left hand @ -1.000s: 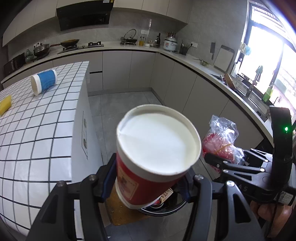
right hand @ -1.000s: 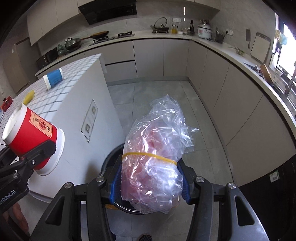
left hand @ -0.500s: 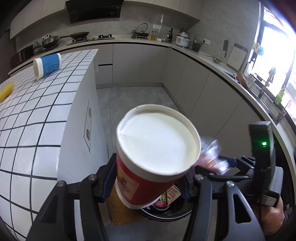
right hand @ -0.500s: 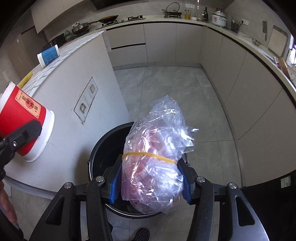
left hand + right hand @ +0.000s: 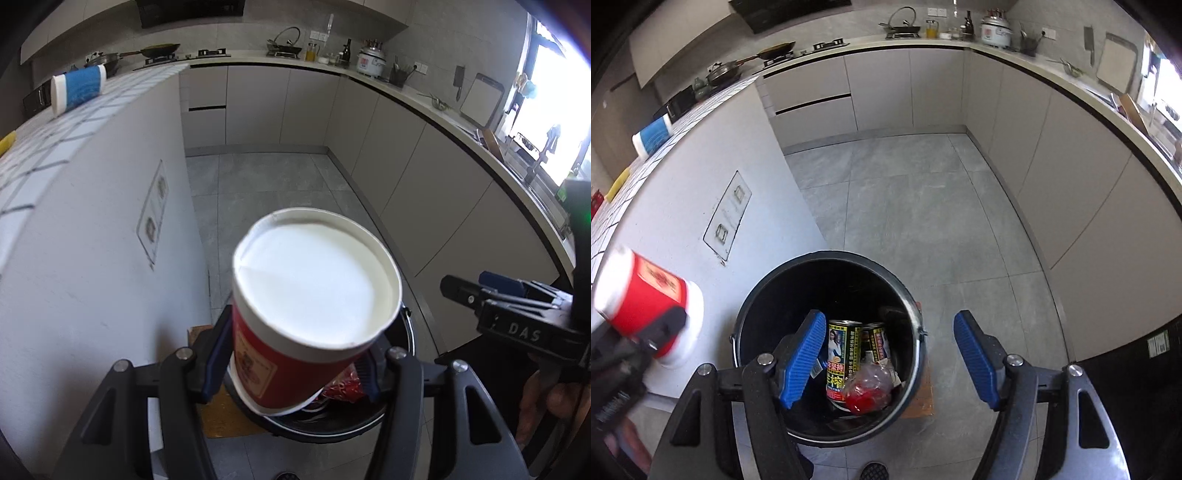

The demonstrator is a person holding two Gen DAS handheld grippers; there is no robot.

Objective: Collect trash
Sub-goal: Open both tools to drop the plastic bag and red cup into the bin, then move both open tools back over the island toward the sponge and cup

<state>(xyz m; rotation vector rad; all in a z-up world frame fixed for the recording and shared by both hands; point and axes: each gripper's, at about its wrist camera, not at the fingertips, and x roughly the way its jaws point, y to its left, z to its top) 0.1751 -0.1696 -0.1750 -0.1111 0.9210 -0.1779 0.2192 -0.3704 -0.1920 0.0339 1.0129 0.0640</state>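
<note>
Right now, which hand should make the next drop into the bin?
Left. The left gripper grips the red cup above the black bin; the right gripper is open and empty.

Bright daylight glares from the window right of the tongs; fisheye edges curve and darken; nearby cup blurs.

The bin mouth is open from above; cans and a bag fill its bottom.
</note>
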